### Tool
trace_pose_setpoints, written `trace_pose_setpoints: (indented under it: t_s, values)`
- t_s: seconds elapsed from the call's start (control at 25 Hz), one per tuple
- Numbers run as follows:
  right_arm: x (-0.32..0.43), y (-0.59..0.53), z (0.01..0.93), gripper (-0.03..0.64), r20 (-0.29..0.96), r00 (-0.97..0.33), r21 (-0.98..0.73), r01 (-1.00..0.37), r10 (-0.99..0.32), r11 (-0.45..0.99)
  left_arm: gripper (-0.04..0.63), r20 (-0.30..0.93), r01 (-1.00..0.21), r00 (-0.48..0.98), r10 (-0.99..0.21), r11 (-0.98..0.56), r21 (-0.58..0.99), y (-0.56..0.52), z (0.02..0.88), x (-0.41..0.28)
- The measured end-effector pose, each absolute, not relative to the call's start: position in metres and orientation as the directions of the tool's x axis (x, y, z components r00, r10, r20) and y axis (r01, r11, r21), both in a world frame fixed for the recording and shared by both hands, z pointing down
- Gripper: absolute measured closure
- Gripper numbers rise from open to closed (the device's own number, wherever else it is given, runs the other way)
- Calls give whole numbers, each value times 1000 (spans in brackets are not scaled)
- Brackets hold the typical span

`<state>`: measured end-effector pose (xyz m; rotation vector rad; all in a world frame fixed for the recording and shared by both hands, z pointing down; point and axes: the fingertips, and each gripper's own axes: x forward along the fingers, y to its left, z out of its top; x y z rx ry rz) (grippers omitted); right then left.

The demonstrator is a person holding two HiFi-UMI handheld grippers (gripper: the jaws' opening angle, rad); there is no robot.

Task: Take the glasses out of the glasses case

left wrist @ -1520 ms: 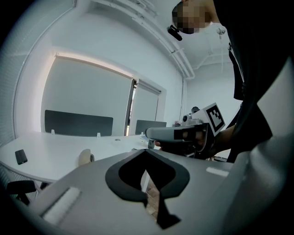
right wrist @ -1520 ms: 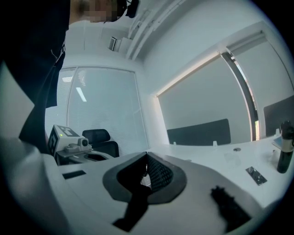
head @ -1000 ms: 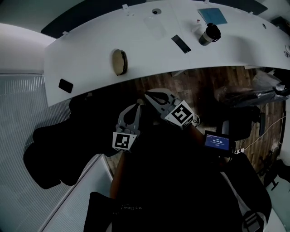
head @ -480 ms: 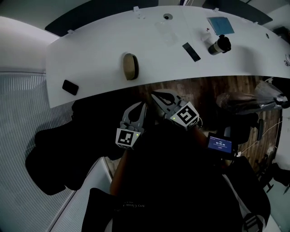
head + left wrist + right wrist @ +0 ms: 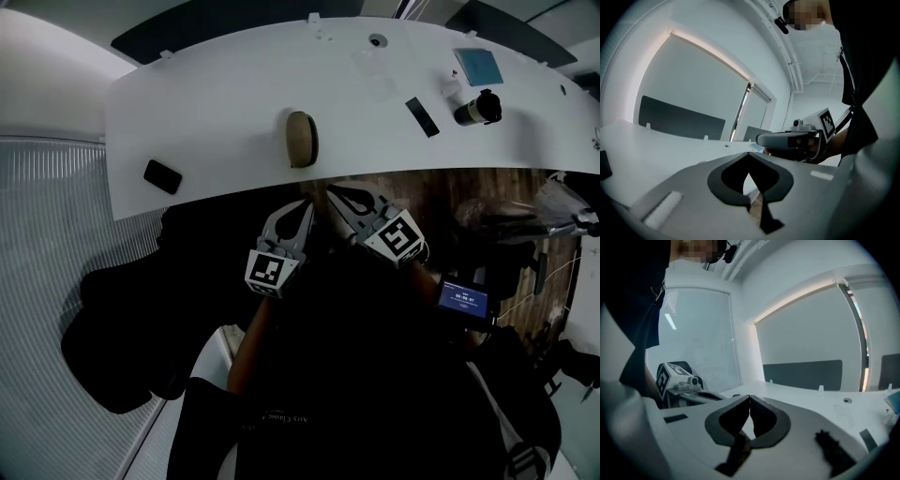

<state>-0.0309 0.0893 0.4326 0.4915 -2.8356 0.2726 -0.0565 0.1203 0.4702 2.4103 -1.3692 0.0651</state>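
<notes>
The tan oval glasses case (image 5: 301, 139) lies shut on the white curved table (image 5: 225, 103), near its front edge. Below that edge, over the dark floor, my left gripper (image 5: 306, 205) and right gripper (image 5: 332, 192) are held side by side, both pointing toward the table. Their tips sit just short of the case and touch nothing. In the left gripper view the left gripper (image 5: 748, 159) has its jaws together with nothing between them, and the right gripper (image 5: 787, 139) shows beside it. The right gripper (image 5: 750, 400) is likewise shut and empty. The case is hidden in both gripper views.
A small black phone-like slab (image 5: 162, 175) lies at the table's left. At the right stand a dark cup (image 5: 478, 109), a flat black bar (image 5: 423, 116) and a blue pad (image 5: 478, 66). A small screen (image 5: 463, 300) glows by my right arm.
Both grippers have moved together toward the table edge, and the case now sits closer to their tips. Both stay shut.
</notes>
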Motion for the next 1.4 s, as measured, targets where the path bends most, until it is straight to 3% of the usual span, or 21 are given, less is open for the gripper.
trace_pose_setpoints:
  t_s: [0.32,0.72,1.12,1.4]
  values:
    - [-62,92,443,609,303,-904,-147,-357,-301,922,589,247,-847,513,-822,-439,300,109,488,-104]
    - [-72,65,451,609,295,-914,-164,-337,-279,927,588,253,-865,479,-841,-401,303,80,492,-113]
    - [-45,14,448,609,254,-936,-179,-295,-245,939,584,452,-932,361,-816,-302,199,42,539,-78]
    - [-10,-19,469,609,281,-928,-251,-318,-246,914,441,560,-972,232,-795,-175,155,17,572,-67]
